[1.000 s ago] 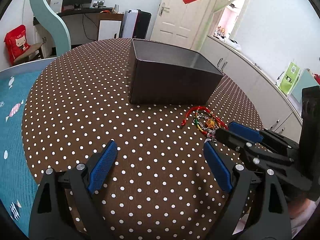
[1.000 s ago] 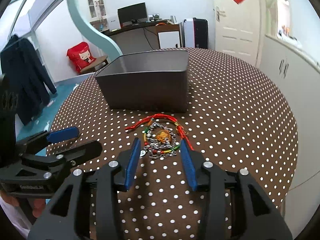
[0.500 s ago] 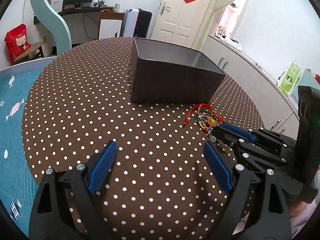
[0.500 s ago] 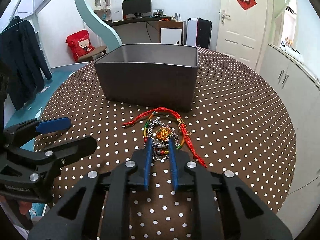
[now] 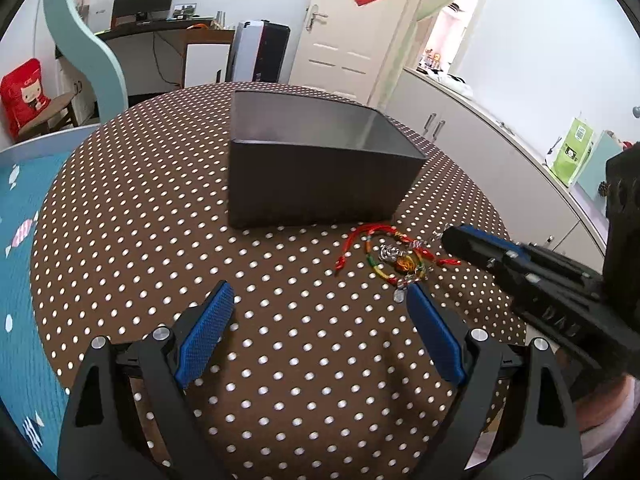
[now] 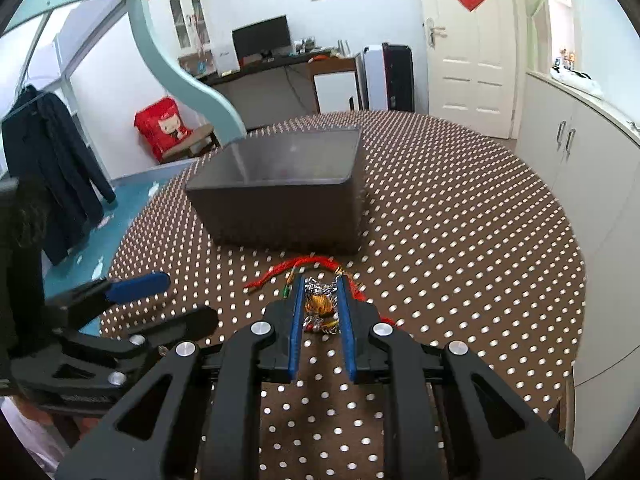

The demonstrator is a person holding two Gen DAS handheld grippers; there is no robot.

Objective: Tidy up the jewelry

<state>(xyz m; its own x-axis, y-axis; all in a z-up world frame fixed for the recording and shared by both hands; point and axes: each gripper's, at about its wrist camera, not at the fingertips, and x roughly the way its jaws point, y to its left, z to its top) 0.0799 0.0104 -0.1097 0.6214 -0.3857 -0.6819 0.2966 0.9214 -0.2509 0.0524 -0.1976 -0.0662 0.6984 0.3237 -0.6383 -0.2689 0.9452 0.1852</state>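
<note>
Polka-dot table (image 6: 460, 240): dark box (image 6: 288, 204) at 12 o'clock, looks empty as far as visible. Jewelry bundle (image 5: 394, 256), red cord plus chain and beads, sits just in front of it. Right gripper (image 6: 322, 300) fingers have just been closing, now pinching the chain cluster. Left gripper (image 5: 320, 316) fingers wide open, holding nothing. Grab done; lift and drop into box remain.

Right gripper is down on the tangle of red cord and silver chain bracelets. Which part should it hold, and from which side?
Hold the bunched middle of the bracelet tangle, where silver chain and orange charm pile up; the red cord ends lie flat and thin. Come from the near side, opposite the dark open box. The right gripper has just closed there, pads on that bunch.
</note>
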